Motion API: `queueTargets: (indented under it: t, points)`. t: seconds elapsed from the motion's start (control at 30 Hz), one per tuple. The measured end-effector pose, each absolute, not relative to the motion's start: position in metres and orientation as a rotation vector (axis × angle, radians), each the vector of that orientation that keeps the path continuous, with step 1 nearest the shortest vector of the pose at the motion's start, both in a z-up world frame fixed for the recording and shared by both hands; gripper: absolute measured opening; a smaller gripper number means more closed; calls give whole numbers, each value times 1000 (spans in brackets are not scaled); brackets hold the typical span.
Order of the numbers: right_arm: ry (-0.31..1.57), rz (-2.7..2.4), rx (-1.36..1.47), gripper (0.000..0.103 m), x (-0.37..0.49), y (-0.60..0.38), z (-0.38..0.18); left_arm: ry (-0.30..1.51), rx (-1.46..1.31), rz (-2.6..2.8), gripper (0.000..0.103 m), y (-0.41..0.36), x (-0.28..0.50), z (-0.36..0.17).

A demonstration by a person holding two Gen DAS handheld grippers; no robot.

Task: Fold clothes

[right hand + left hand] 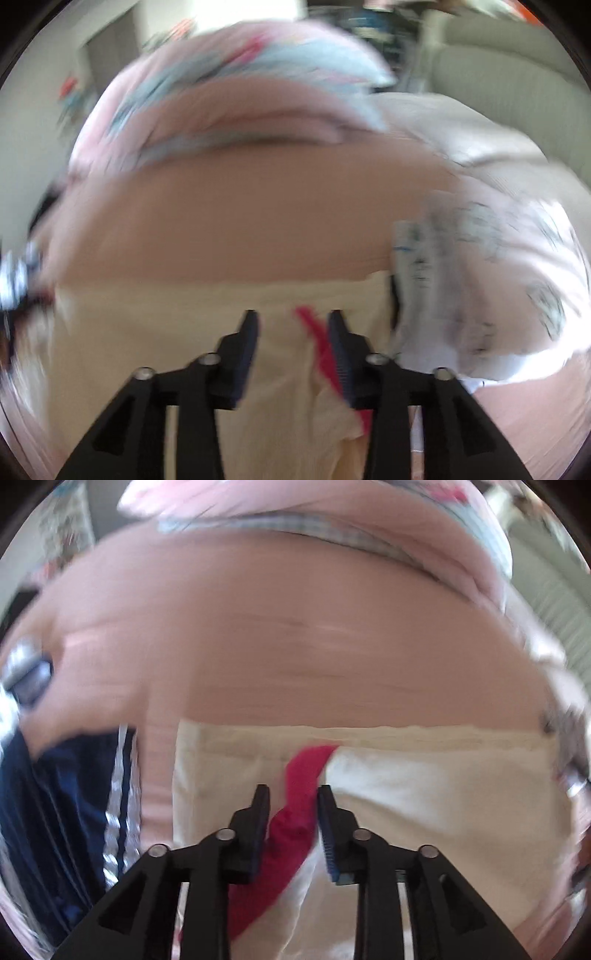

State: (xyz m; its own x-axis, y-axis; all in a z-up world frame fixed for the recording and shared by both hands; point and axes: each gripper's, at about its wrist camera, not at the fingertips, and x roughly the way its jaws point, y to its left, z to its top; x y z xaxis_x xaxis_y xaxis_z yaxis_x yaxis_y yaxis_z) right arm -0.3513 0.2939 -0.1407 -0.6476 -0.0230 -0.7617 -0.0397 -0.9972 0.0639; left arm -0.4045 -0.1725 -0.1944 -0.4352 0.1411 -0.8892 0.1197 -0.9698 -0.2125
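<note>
A cream garment (424, 794) with a red strip (301, 771) lies flat on a pink sheet (295, 646). My left gripper (292, 794) hovers low over it, jaws apart, and the red strip runs between the fingers and under them. In the right wrist view the same cream garment (184, 314) fills the lower half, its red strip (314, 326) beside the right finger. My right gripper (293, 321) stands open over the cream cloth, with nothing pinched. Both views are smeared by motion.
A navy garment with white stripes (55, 794) lies left of the cream one. A white printed garment (480, 277) lies crumpled to its right. Pink and blue patterned bedding (240, 74) is heaped at the far side. A pale ribbed surface (554, 590) shows beyond.
</note>
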Motion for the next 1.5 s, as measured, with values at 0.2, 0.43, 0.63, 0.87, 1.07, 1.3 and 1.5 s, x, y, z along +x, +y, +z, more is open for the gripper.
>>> queueTargets:
  t: [0.2, 0.43, 0.63, 0.87, 1.07, 1.3, 1.5]
  points:
    - [98, 2714, -1416, 63, -370, 302, -173, -385, -1567, 2552, 49, -168, -403, -200]
    - [-5, 2784, -1323, 11, -366, 295, -162, -238, -1419, 2692, 8, -157, -406, -186]
    - [-68, 2752, -1288, 11, -383, 287, -169, -281, -1363, 2778, 10, -172, -406, -184]
    - [-69, 2727, -1253, 23, -397, 284, -176, -299, -1585, 2676, 32, -171, -430, -213]
    - [135, 2819, -1074, 44, -360, 293, -122, -230, -1359, 2905, 44, -187, -390, -143]
    - [-103, 3012, -1424, 44, -317, 204, -151, -13, -1271, 2648, 44, -79, -321, -166]
    - [-158, 2866, -1421, 44, -298, 262, -176, -183, -1486, 2792, 24, -190, -309, -186]
